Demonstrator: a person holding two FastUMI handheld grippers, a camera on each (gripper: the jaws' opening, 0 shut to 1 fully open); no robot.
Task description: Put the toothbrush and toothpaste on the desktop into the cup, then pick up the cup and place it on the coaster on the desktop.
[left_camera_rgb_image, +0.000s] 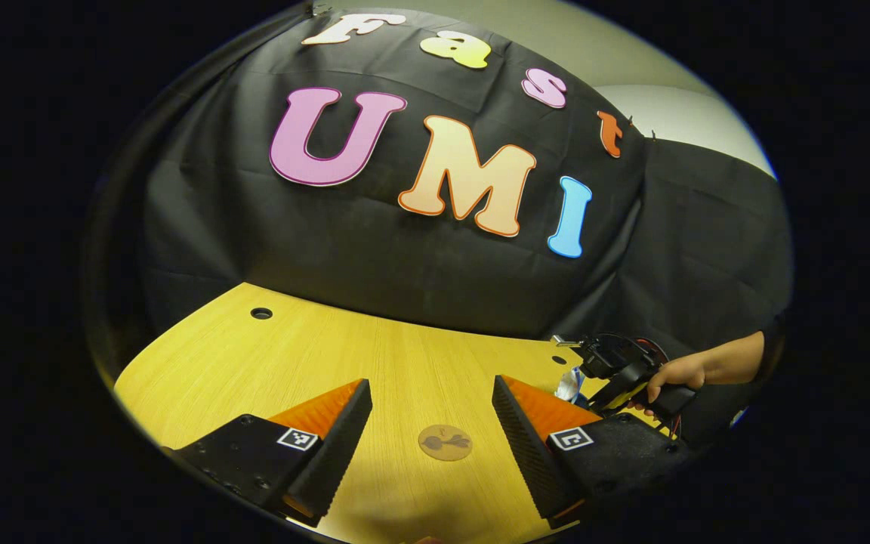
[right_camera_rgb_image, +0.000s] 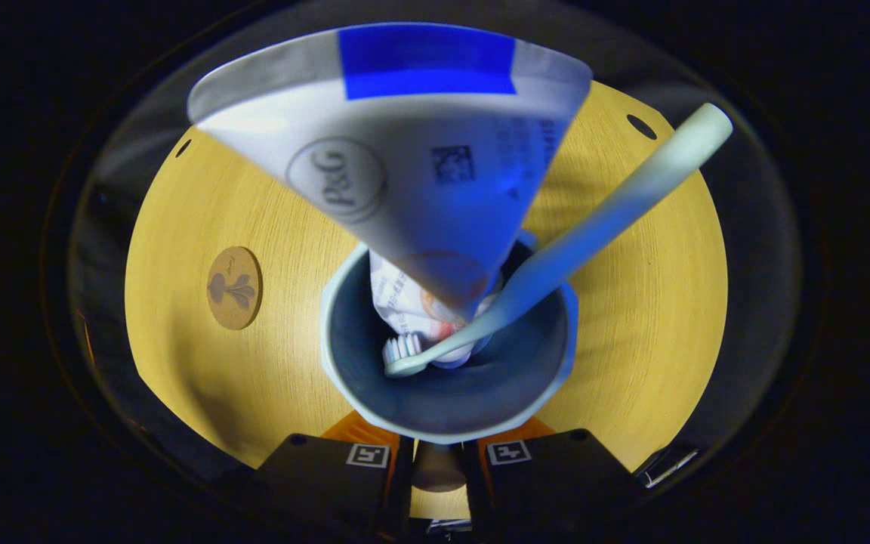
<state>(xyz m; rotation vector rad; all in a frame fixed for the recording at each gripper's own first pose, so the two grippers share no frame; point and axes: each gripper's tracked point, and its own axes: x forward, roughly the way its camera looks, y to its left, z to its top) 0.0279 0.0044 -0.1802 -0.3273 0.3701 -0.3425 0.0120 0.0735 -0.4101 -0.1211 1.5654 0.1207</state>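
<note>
Looking down from the right gripper view, the cup (right_camera_rgb_image: 446,378) stood on the wooden desktop (right_camera_rgb_image: 631,317) with its open mouth facing up. The toothpaste (right_camera_rgb_image: 405,166) stood inside it, its wide flat end sticking up high and its small end down at the bottom. The toothbrush (right_camera_rgb_image: 556,261) was in the cup too, with its bristles down inside and its long handle leaning out over the rim toward the far right. The right gripper (right_camera_rgb_image: 439,461) was at the near side of the cup, and its two fingers were squeezed close together on a small part of the cup, so it was gripping the cup. The round coaster (right_camera_rgb_image: 234,288) lay flat on the desktop to the left of the cup, well apart from it. In the left gripper view, the left gripper (left_camera_rgb_image: 432,412) hung over the desktop with its fingers spread wide and nothing between them. The coaster lay on the wood between its fingertips, a bit nearer. Far to the right, a hand (left_camera_rgb_image: 677,374) held the right gripper.
</note>
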